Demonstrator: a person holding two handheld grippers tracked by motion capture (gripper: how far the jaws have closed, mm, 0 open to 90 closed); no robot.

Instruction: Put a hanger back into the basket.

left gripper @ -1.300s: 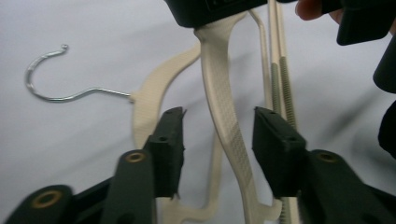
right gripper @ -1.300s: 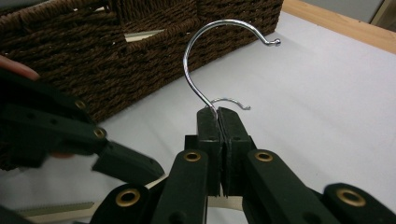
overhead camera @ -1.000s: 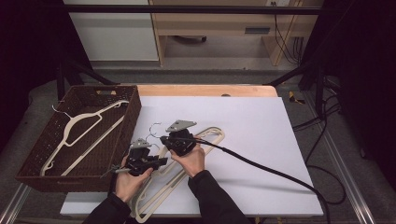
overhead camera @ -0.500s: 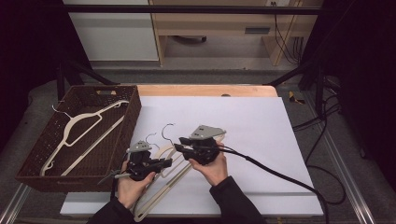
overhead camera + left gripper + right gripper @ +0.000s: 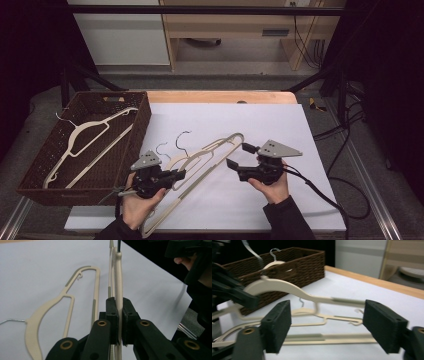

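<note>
My left gripper (image 5: 176,175) is shut on a cream plastic hanger (image 5: 205,165) and holds it on edge above the white table (image 5: 260,120). In the left gripper view the hanger's bar (image 5: 118,277) runs straight out from between the closed jaws of the left gripper (image 5: 119,315). A second cream hanger (image 5: 67,297) lies flat on the table beside it. My right gripper (image 5: 239,156) stands open at the far end of the held hanger. In the right gripper view the held hanger (image 5: 287,288) crosses beyond the right gripper (image 5: 330,325), whose wide-apart jaws touch nothing.
A brown wicker basket (image 5: 142,125) stands at the table's left with another cream hanger (image 5: 90,132) inside. It also shows as the basket (image 5: 294,262) behind the hangers. A black cable (image 5: 320,192) trails right from the right gripper. A wooden edge (image 5: 220,96) borders the far side.
My right gripper has moved to the right, away from the left gripper, toward the hanger's far end. The left gripper has kept its hold and barely moved.
</note>
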